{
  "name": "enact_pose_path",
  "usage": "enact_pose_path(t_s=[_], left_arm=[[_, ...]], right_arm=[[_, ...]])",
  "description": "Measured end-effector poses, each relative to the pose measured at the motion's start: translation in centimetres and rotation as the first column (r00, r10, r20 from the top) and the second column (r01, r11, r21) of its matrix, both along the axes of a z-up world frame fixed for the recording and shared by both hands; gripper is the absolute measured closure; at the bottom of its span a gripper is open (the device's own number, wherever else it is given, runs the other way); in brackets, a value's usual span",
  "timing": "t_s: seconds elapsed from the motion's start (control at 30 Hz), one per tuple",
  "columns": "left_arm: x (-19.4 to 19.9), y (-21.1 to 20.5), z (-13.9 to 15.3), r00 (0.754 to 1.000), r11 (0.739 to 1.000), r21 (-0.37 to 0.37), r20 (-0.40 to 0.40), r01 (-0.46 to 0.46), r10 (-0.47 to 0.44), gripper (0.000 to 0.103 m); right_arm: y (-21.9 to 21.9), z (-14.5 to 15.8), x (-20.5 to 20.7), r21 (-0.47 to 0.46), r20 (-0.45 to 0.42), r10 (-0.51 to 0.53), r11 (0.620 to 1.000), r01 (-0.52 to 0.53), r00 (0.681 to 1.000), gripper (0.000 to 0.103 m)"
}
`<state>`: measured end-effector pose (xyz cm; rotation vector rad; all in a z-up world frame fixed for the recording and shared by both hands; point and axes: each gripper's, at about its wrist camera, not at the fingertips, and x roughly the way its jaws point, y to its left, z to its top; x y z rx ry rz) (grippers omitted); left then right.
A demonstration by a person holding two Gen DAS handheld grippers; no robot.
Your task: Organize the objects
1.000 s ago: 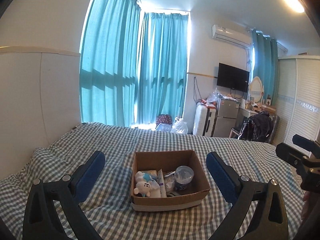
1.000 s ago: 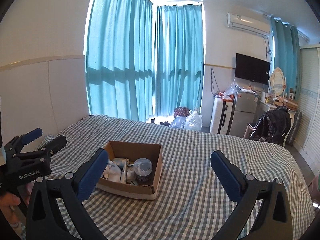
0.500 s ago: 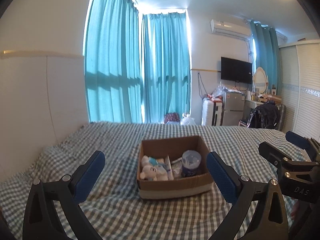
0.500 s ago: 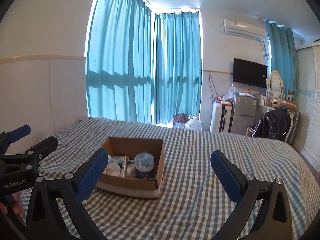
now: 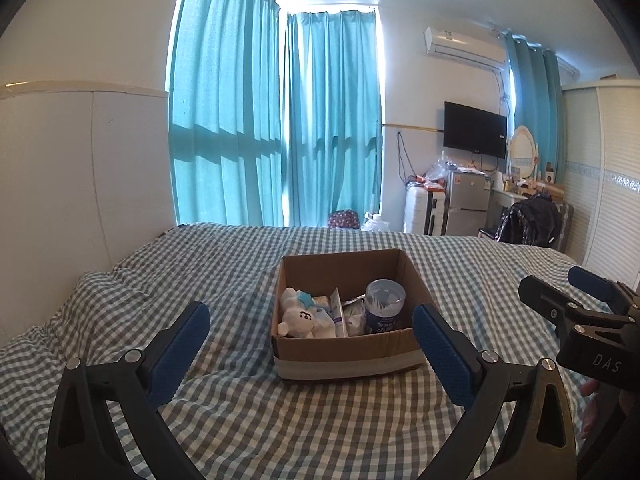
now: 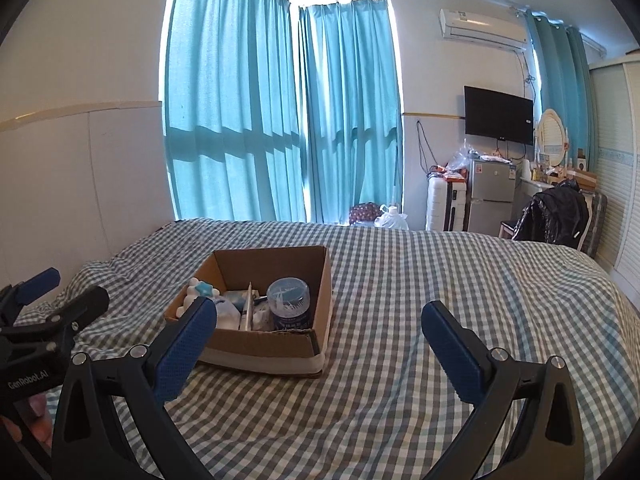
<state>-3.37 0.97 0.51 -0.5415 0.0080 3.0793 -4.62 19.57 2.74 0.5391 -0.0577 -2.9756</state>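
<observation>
**Two grippers poised over a box of odds and ends on a checked bed**

Seen from the left wrist camera, the left gripper (image 5: 310, 322) is held above a bed (image 5: 224, 420) covered in blue-and-white gingham, its jaws spread wide and holding nothing, the blue pads (image 5: 180, 354) framing the scene on either side. Between them, sitting on the cover, is an open cardboard box (image 5: 346, 354) with a pale band of tape along its lower edge. Inside the box, from left to right, lie a white plush toy (image 5: 298, 314) with a blue star on its head, a thin flat packet standing on edge beside some crumpled wrappers, and a round clear-lidded tub of cotton swabs (image 5: 384, 306) against the right wall. At the far right edge of that view the right gripper (image 5: 576, 296) comes into frame just beside the bed's right side, its jaws also apart and empty.

From the right wrist camera the same box (image 6: 260, 344) sits to the left of centre, partly behind the left-hand blue pad (image 6: 186, 344), with the swab tub (image 6: 289, 304) upright in its near right corner. The right gripper (image 6: 320, 340) hangs open over bare gingham.

Behind the bed, teal curtains (image 5: 280, 120) cover tall windows; farther right stand a wall-mounted television (image 5: 475, 130), an air conditioner (image 5: 464, 46) above it, a small fridge (image 5: 468, 208) and a chair draped with a dark jacket (image 5: 530, 220).
</observation>
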Motion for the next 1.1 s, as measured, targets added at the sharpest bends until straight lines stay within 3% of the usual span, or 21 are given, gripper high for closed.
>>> enact_pose_path(t_s=[1.1], left_arm=[[0.10, -0.74, -0.12, 1.000, 1.000, 0.023, 0.006, -0.004, 0.004, 0.000]], right_arm=[[-0.81, 0.52, 0.40, 0.045, 0.009, -0.002, 0.999, 0.002, 1.000, 0.000]])
